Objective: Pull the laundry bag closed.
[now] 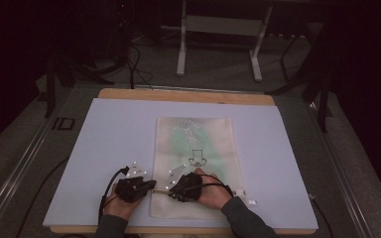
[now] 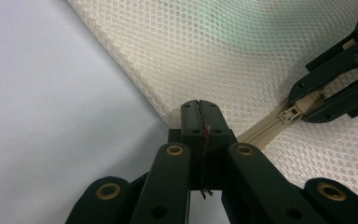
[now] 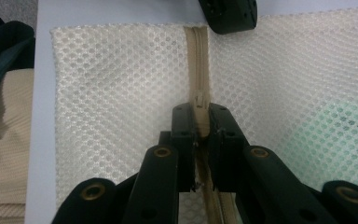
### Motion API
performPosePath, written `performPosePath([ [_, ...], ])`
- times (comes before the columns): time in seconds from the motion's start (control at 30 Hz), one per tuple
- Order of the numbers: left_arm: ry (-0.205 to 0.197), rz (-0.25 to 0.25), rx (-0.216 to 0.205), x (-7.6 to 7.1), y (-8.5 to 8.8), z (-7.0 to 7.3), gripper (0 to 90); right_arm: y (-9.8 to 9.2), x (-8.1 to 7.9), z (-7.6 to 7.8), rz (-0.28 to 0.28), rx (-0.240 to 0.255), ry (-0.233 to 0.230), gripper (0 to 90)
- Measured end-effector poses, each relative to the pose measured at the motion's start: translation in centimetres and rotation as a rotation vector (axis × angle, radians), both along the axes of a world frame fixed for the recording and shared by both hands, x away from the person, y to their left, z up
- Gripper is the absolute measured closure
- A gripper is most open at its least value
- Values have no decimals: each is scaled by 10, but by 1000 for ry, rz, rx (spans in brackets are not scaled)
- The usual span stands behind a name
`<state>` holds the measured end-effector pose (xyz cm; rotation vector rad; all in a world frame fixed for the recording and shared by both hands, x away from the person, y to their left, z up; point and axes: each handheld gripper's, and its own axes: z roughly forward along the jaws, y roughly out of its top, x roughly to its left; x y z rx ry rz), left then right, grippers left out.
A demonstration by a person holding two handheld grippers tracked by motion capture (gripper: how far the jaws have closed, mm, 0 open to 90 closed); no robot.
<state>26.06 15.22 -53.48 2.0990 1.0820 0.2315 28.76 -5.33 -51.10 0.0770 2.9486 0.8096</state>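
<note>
A cream mesh bag (image 1: 194, 144) with something green inside lies flat on the pale blue mat (image 1: 114, 144). A beige zipper (image 3: 196, 46) runs along its near end. My left gripper (image 1: 151, 185) is shut on the bag's left edge, right at the zipper's end (image 2: 199, 106). Just right of it, my right gripper (image 1: 172, 191) is shut on the zipper pull (image 3: 199, 99). In the left gripper view the right gripper (image 2: 307, 100) holds the pull (image 2: 290, 113). The left gripper's tip (image 3: 228, 14) shows at the top of the right gripper view.
The mat covers a wooden table (image 1: 186, 95). A small white piece (image 1: 250, 202) lies by the right sleeve. White frame legs (image 1: 181, 49) and cables (image 1: 134, 69) stand on the floor beyond the table. Beige clothing (image 3: 2, 144) shows at the near edge.
</note>
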Motion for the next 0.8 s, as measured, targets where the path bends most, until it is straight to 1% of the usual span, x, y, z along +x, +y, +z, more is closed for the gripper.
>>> performPosePath([
  [0.3, 2, 0, -2, 0, 0, 0, 895, -5, -2, 1, 0, -9, -16, 823],
  [0.8, 2, 3, -3, 0, 0, 0, 896, -12, -4, 2, -3, -18, -26, 823],
])
